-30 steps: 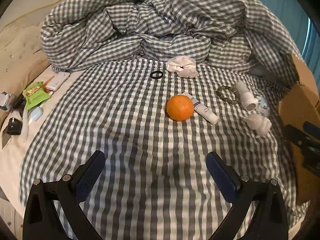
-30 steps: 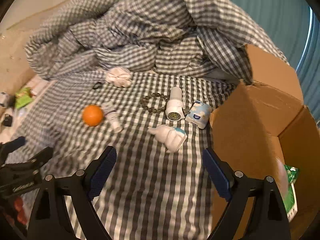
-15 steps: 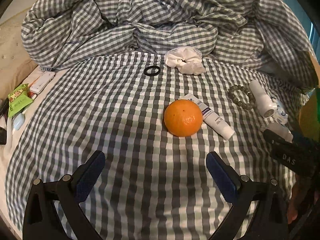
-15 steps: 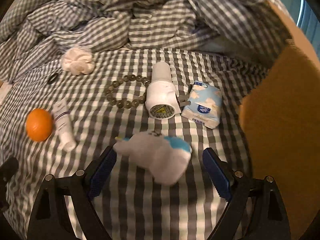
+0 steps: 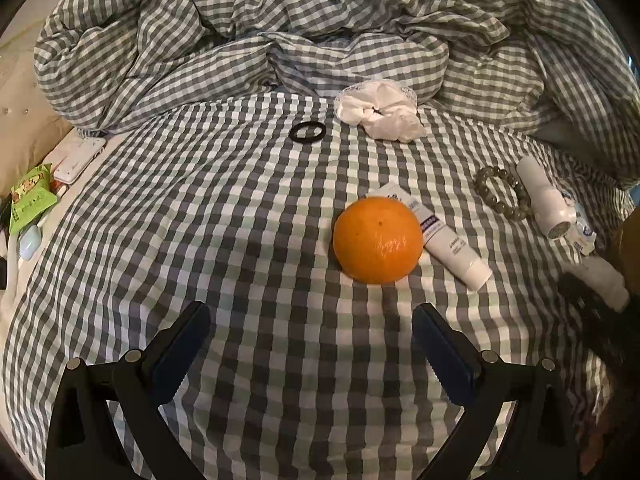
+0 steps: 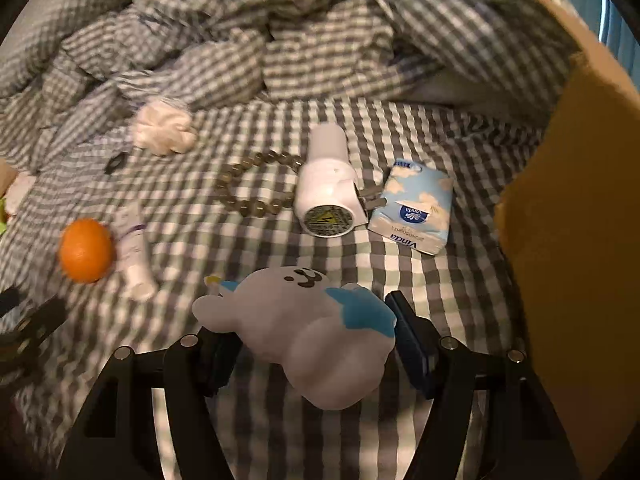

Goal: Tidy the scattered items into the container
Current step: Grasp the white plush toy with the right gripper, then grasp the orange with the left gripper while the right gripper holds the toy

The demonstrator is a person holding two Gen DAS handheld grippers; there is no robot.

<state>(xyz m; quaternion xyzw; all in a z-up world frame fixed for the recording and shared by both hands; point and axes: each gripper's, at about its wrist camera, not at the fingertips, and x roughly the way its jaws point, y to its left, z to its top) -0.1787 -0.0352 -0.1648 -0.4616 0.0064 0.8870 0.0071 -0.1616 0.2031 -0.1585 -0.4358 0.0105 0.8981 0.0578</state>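
While the left gripper (image 5: 310, 334) hovers with jaws spread wide just short of the orange (image 5: 378, 239), the right gripper (image 6: 314, 338) has its jaws on either side of the white plush toy (image 6: 308, 332) (contact is hard to judge) on the checked bed sheet (image 6: 400, 276). The cardboard box (image 6: 576, 240) stands at the right, near the tissue pack (image 6: 414, 208).
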